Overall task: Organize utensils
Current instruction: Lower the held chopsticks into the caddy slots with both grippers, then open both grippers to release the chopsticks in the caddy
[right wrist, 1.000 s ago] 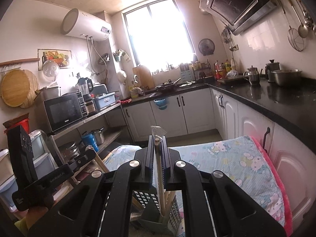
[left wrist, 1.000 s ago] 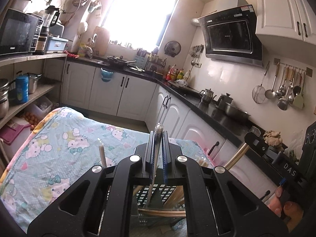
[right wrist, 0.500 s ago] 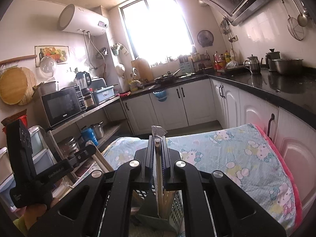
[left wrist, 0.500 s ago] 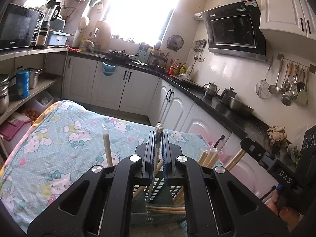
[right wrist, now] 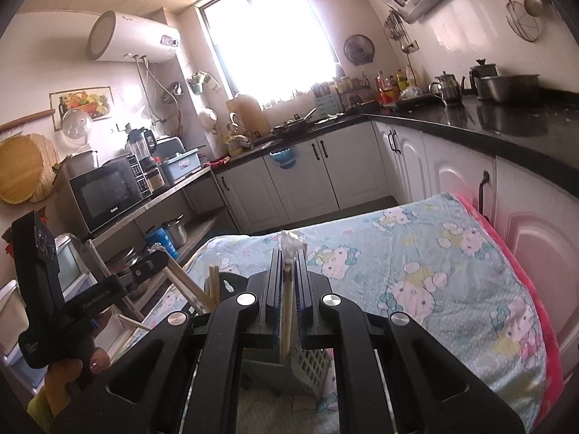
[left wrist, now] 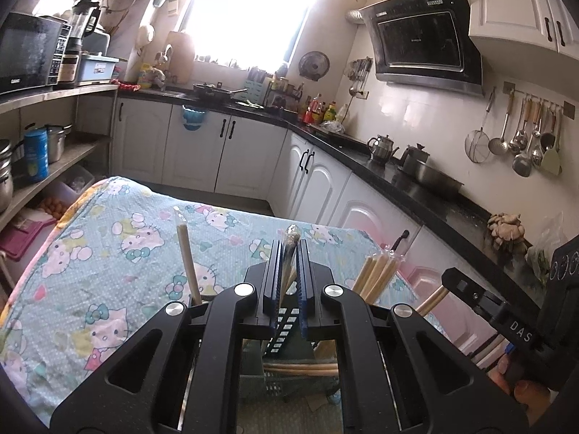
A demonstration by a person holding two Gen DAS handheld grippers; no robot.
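My left gripper [left wrist: 288,249] is shut on a plastic-wrapped pair of wooden chopsticks [left wrist: 290,233] that slants down into a grey-green perforated utensil holder [left wrist: 286,325]. More chopsticks [left wrist: 376,273] and one single stick [left wrist: 186,260] stand in the holder. My right gripper [right wrist: 288,256] is shut on another wrapped pair of chopsticks [right wrist: 287,303], its lower end inside the holder [right wrist: 307,365]. Each gripper also shows in the other's view: the right gripper [left wrist: 448,278] at the right, the left gripper [right wrist: 159,256] at the left, both over the holder.
The holder stands on a table under a Hello Kitty cloth [left wrist: 90,271] [right wrist: 452,271]. White cabinets with a black counter [left wrist: 416,199] run along the right. Shelves with a microwave [right wrist: 108,191] and pots stand to the left. A hand [right wrist: 72,372] grips the left tool.
My right gripper has sunk with its chopsticks, lower over the holder. The left view has tipped slightly, so more of the standing chopsticks show. Both grips are unchanged.
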